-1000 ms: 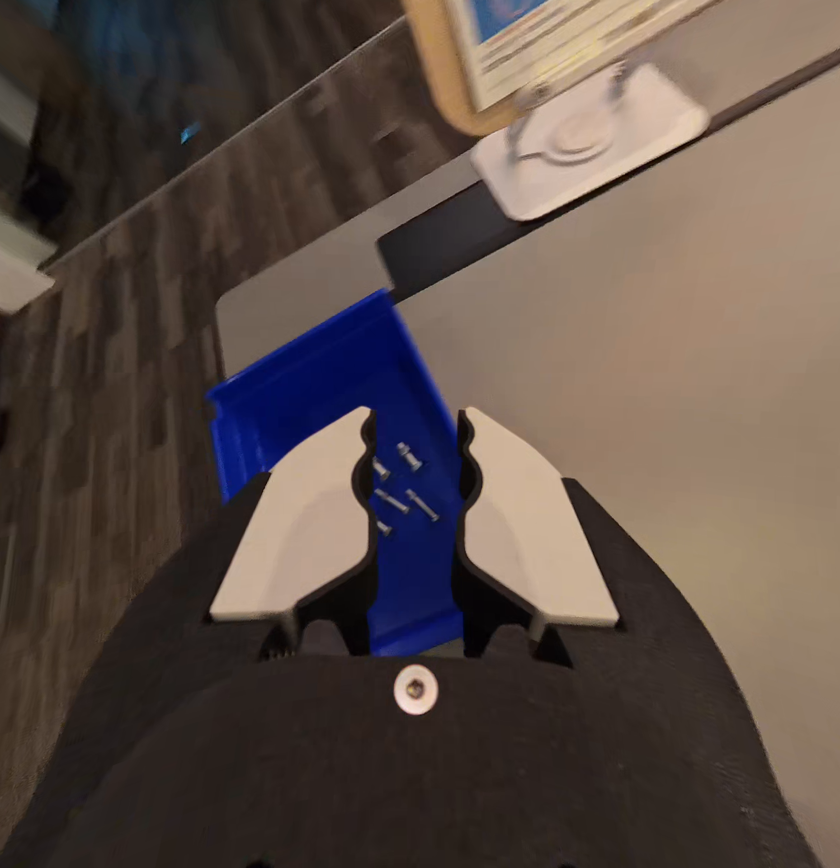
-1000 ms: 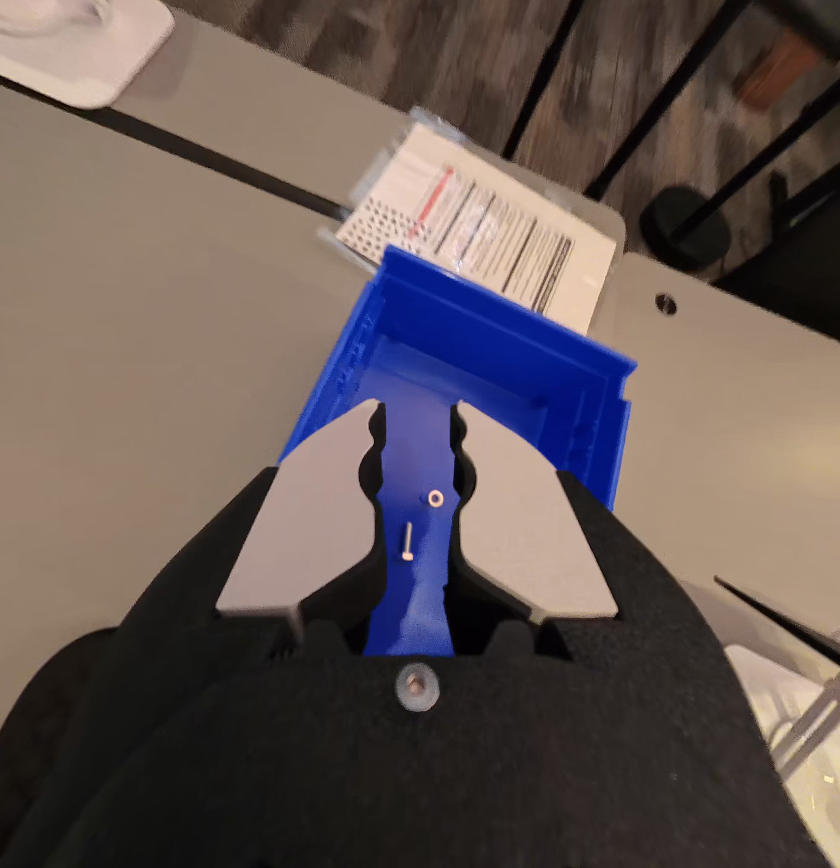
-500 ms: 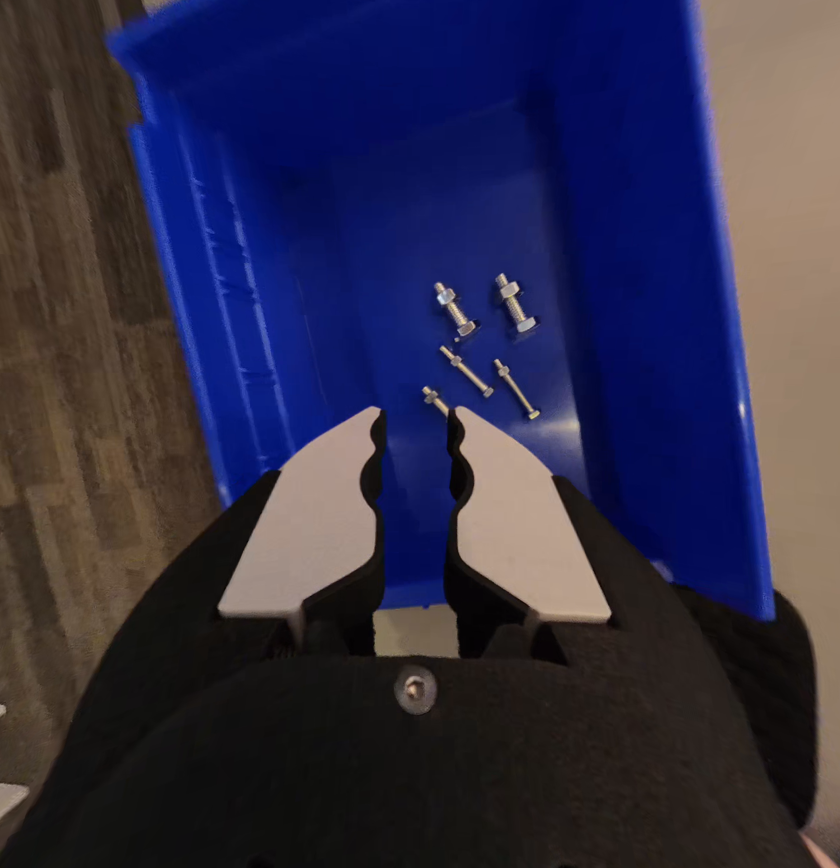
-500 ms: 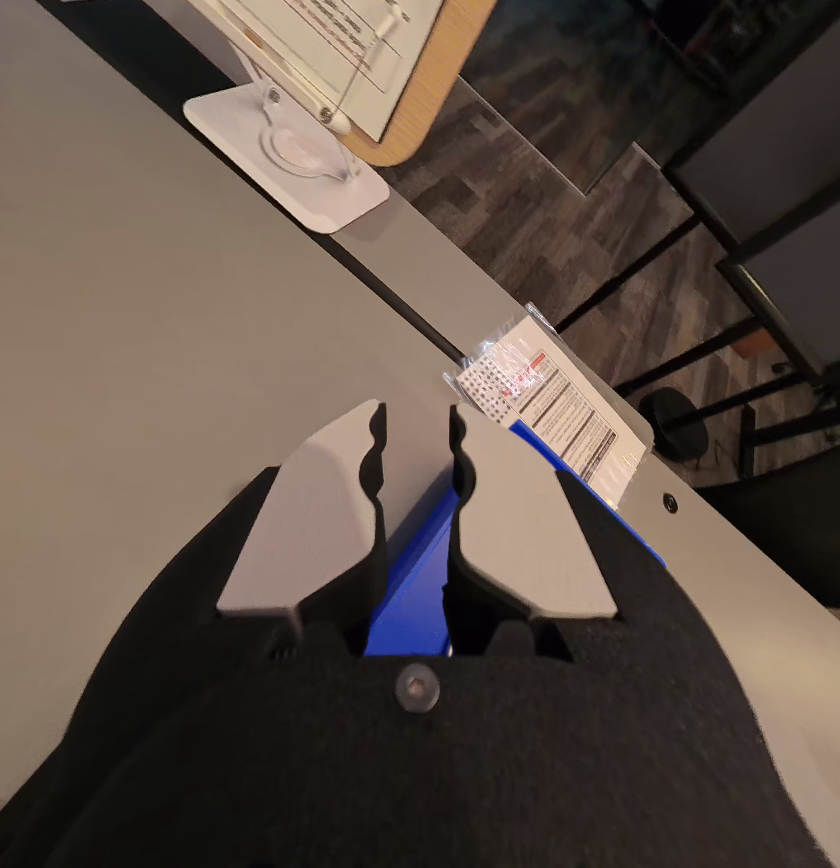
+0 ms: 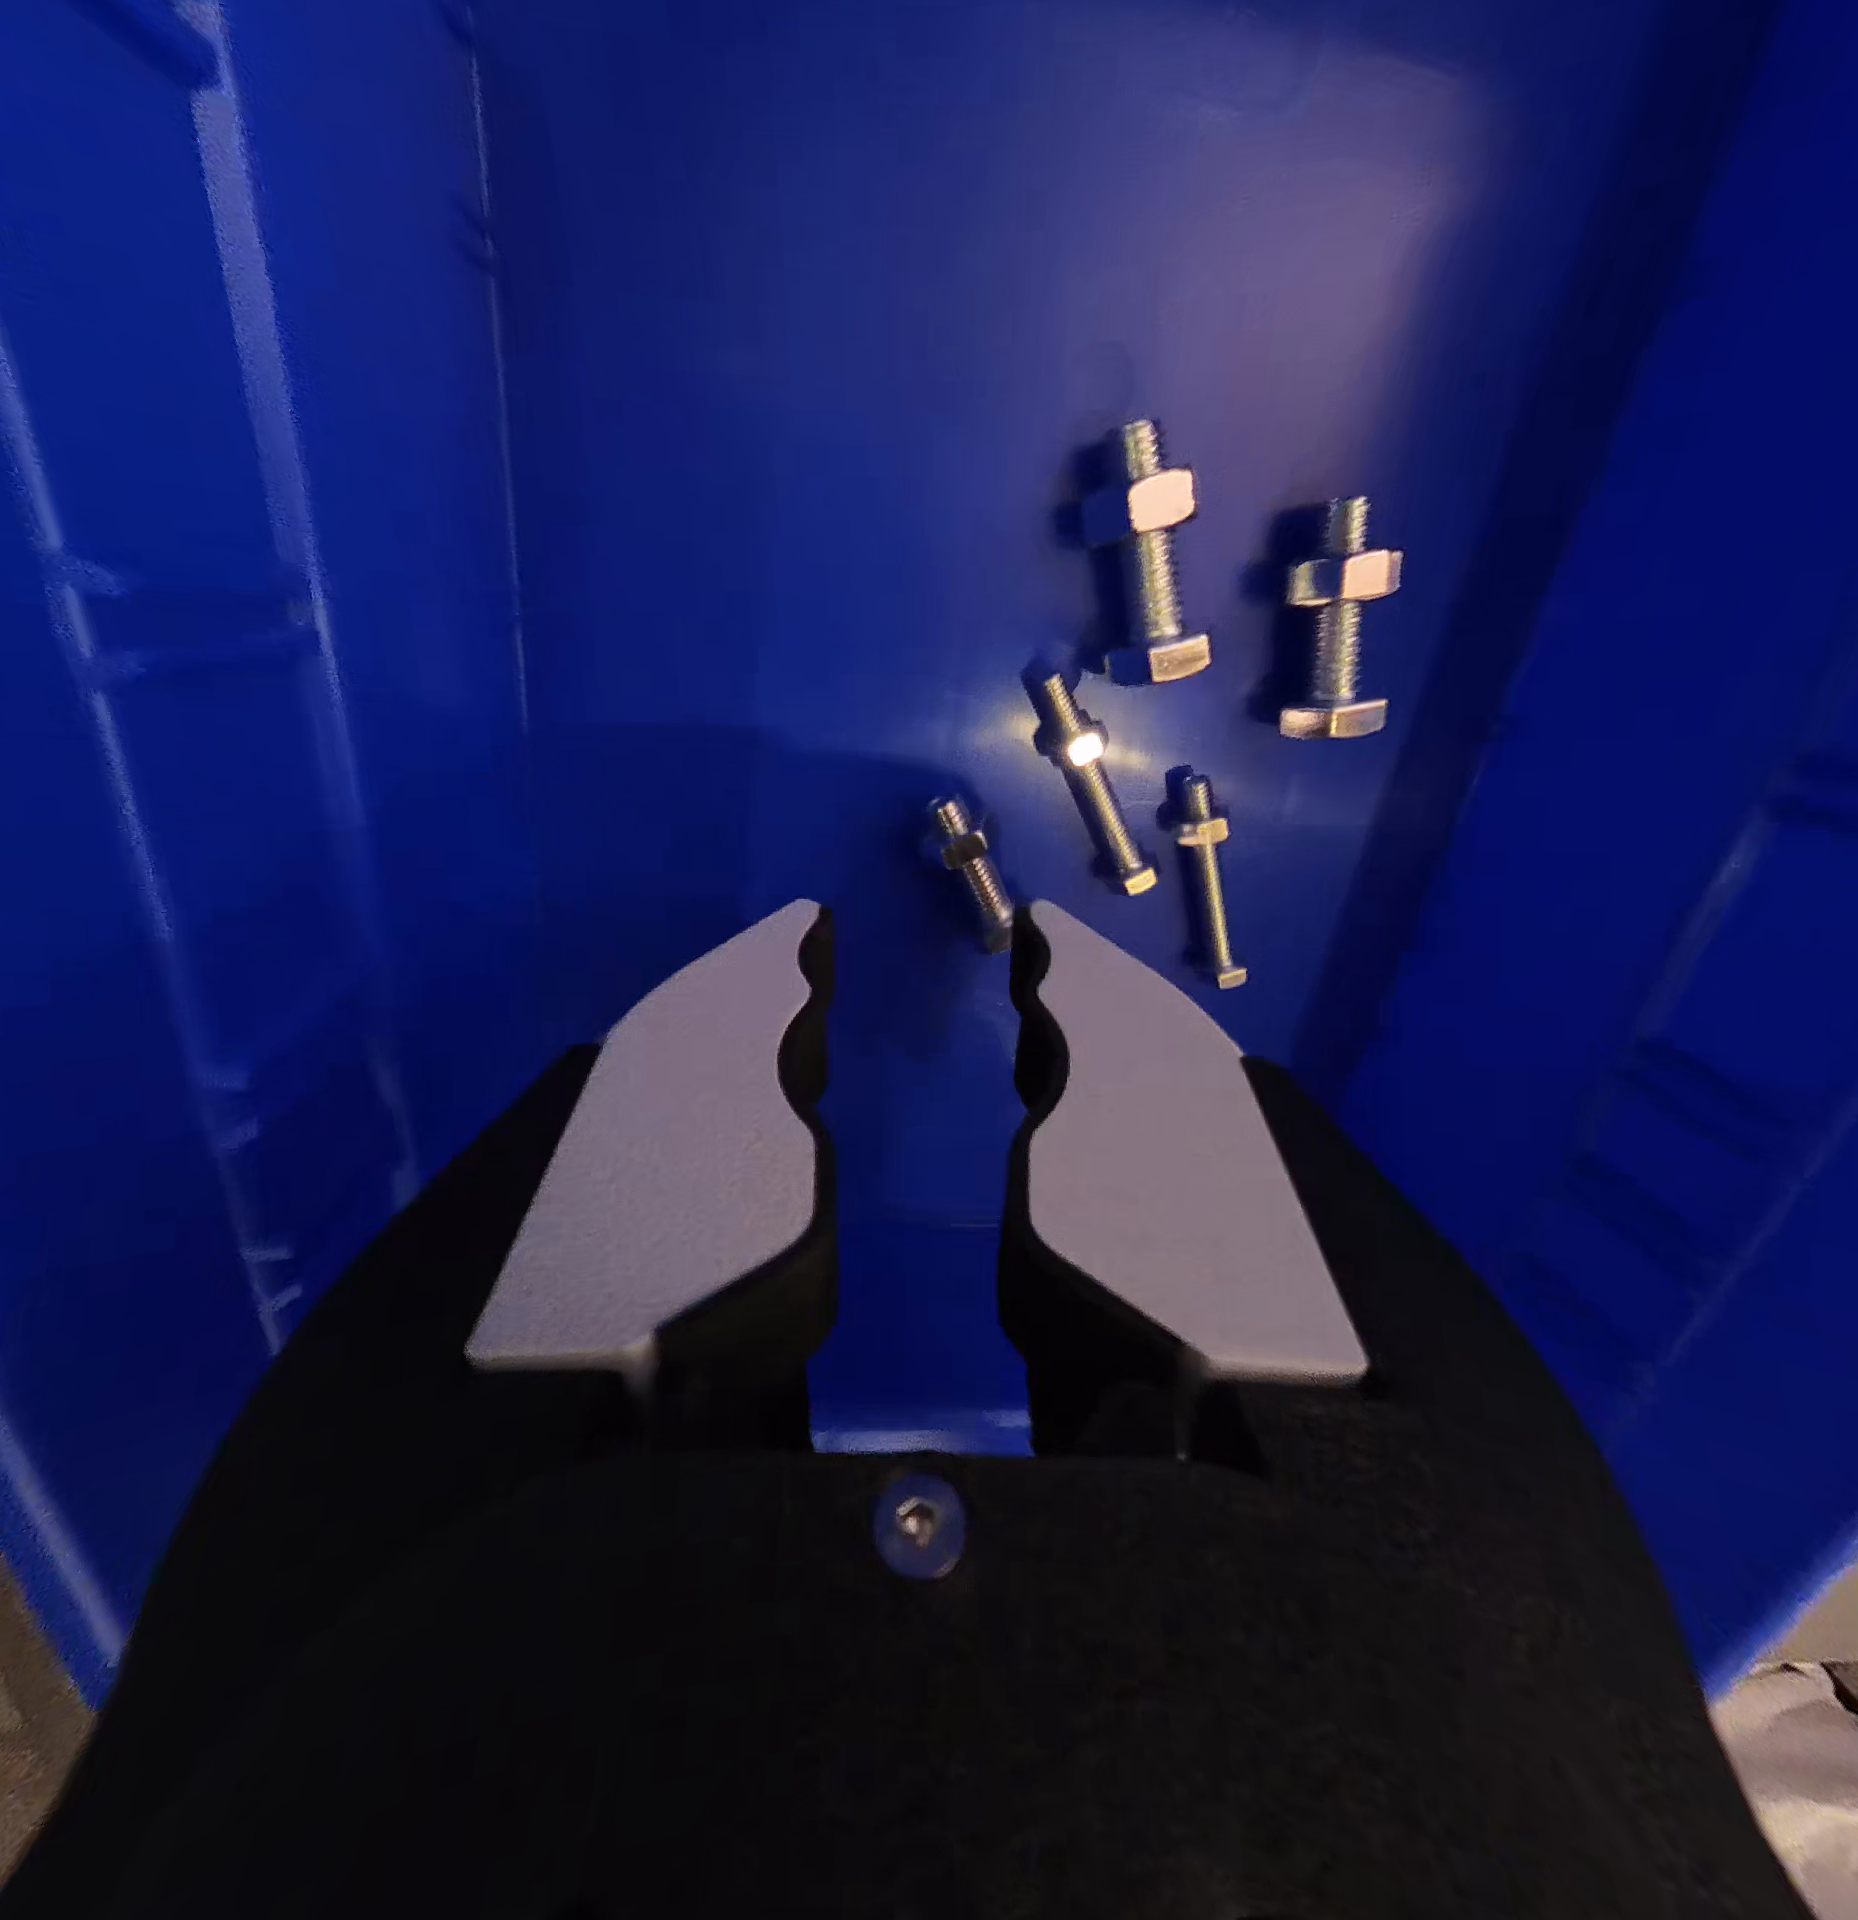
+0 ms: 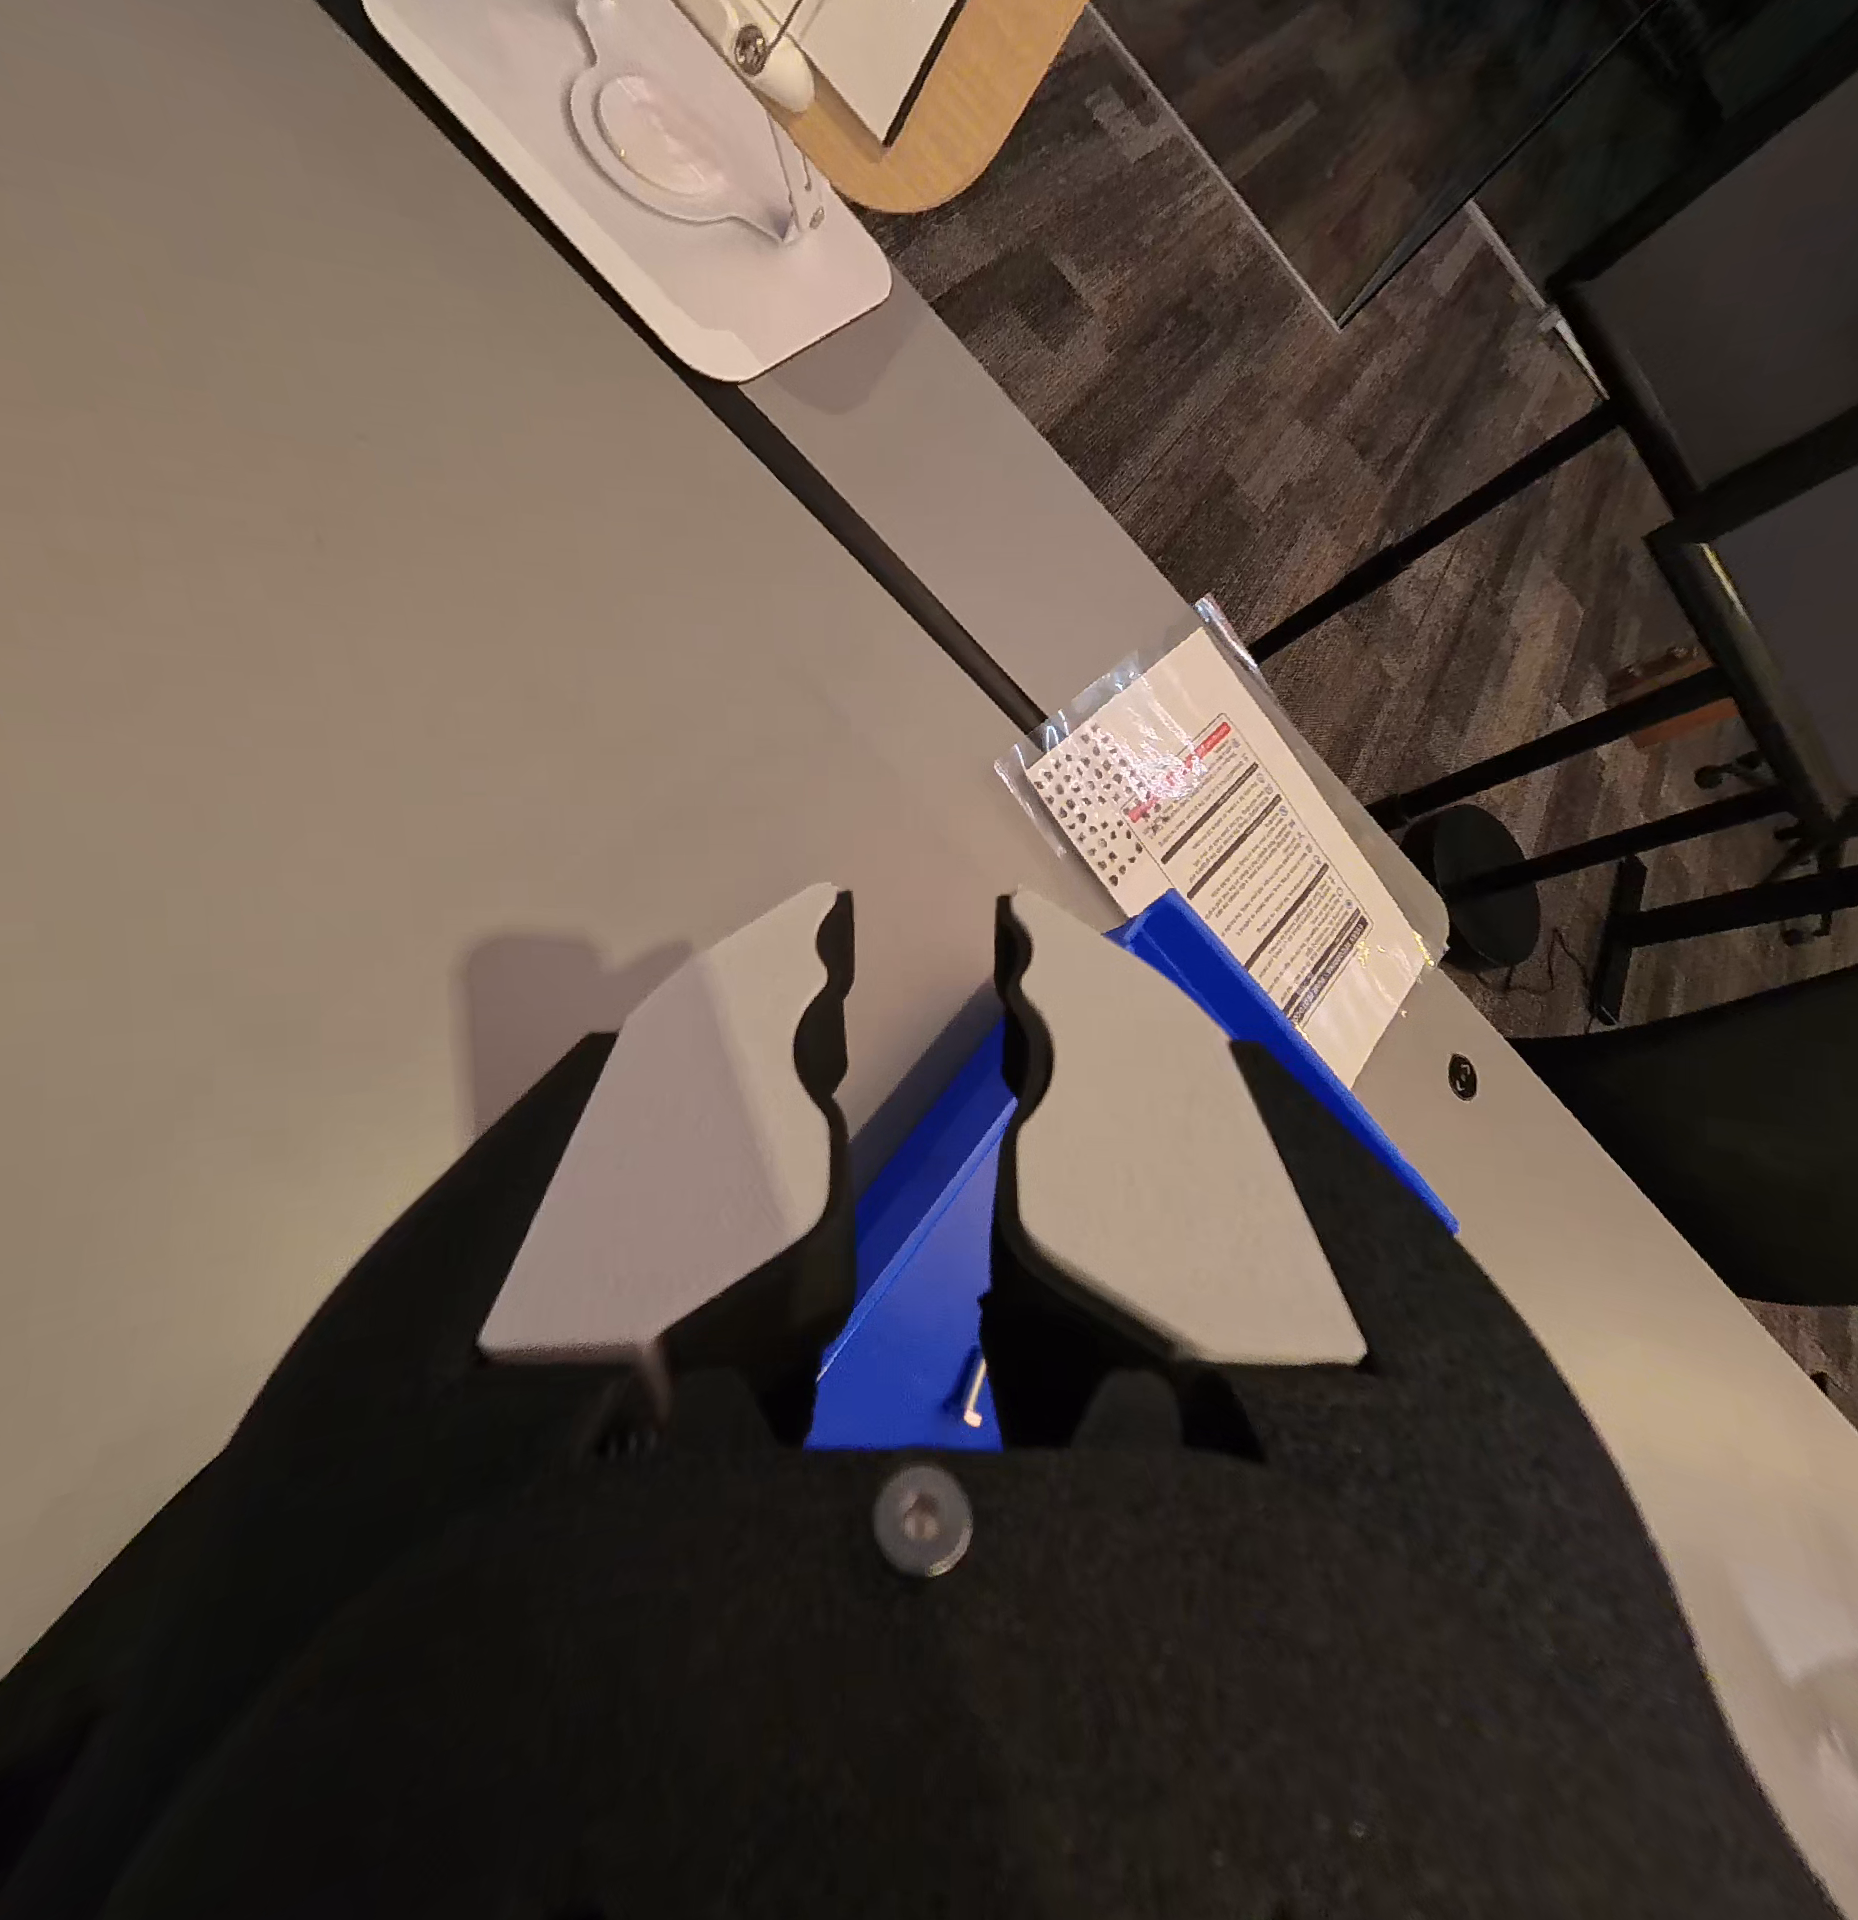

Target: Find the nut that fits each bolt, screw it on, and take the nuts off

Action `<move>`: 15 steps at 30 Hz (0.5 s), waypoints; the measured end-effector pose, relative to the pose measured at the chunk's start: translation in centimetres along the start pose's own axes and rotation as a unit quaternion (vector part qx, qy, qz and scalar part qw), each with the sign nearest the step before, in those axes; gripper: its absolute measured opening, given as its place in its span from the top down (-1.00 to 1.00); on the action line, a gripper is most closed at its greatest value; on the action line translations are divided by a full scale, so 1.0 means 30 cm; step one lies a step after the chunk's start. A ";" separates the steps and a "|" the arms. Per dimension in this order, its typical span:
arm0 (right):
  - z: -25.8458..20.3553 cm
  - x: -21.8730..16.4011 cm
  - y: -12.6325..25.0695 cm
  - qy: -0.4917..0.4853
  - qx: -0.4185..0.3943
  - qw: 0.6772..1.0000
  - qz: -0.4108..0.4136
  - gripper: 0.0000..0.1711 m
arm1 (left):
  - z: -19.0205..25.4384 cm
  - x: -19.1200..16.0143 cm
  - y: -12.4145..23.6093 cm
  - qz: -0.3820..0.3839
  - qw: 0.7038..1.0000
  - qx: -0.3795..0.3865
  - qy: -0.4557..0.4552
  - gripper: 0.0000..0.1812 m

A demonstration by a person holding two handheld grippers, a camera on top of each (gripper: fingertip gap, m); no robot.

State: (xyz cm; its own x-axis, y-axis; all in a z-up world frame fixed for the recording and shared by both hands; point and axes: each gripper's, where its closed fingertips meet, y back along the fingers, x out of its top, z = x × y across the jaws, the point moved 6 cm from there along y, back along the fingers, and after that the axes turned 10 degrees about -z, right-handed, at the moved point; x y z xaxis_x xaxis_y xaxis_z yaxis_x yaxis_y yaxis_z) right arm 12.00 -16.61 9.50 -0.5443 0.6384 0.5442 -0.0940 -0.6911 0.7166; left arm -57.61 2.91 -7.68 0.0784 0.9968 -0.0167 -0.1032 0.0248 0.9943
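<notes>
In the left wrist view a blue bin (image 5: pixel 281 727) fills the frame. Several silver bolts with nuts on them lie on its floor: two thick ones (image 5: pixel 1153 561) (image 5: pixel 1335 623) farther in, and three thin ones (image 5: pixel 1091 790) (image 5: pixel 1205 883) (image 5: pixel 972 873) nearer. My left gripper (image 5: pixel 920 914) is open and empty inside the bin, its right fingertip beside the nearest thin bolt. In the right wrist view my right gripper (image 6: pixel 923 904) is open and empty above a second blue bin (image 6: pixel 904 1351). A small bolt (image 6: pixel 975 1392) shows in that bin, between my fingers.
The bins sit on a grey table (image 6: pixel 333 623). A clear bag with a printed card (image 6: pixel 1226 821) lies beyond the right bin, near the table edge. A white stand base (image 6: pixel 634 177) with a wood-edged board stands at the back. Dark floor and black chair legs lie past the table.
My left gripper has moved down into the left bin, close to the bolts. My right gripper has tilted up off the right bin's inside and now looks across the table.
</notes>
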 end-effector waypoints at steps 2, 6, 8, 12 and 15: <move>0.001 -0.001 -0.002 -0.002 -0.001 1.000 -0.003 0.70 | 0.008 0.008 -0.011 -0.004 1.000 -0.009 0.005 0.65; 0.001 -0.004 0.001 0.003 -0.001 1.000 -0.004 0.70 | 0.021 0.011 -0.044 -0.030 0.999 -0.018 0.016 0.70; 0.000 -0.008 0.002 0.005 -0.001 1.000 -0.007 0.70 | 0.017 0.014 -0.046 -0.032 0.999 -0.008 0.024 0.77; 0.002 -0.010 0.002 0.005 -0.003 1.000 -0.009 0.70 | 0.014 0.017 -0.049 -0.037 0.999 0.004 0.019 0.87; 0.002 -0.011 -0.003 0.008 -0.002 1.000 -0.011 0.70 | 0.003 0.030 -0.036 -0.022 0.999 0.046 0.011 0.92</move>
State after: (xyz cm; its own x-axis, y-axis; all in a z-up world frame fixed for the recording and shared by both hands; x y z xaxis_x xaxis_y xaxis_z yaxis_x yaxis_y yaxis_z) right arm 12.23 -16.75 9.27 -0.5547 0.6483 0.5216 -0.1101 -0.6786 0.7262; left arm -57.34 3.77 -8.76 0.0590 0.9964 -0.0613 -0.0093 0.0620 0.9980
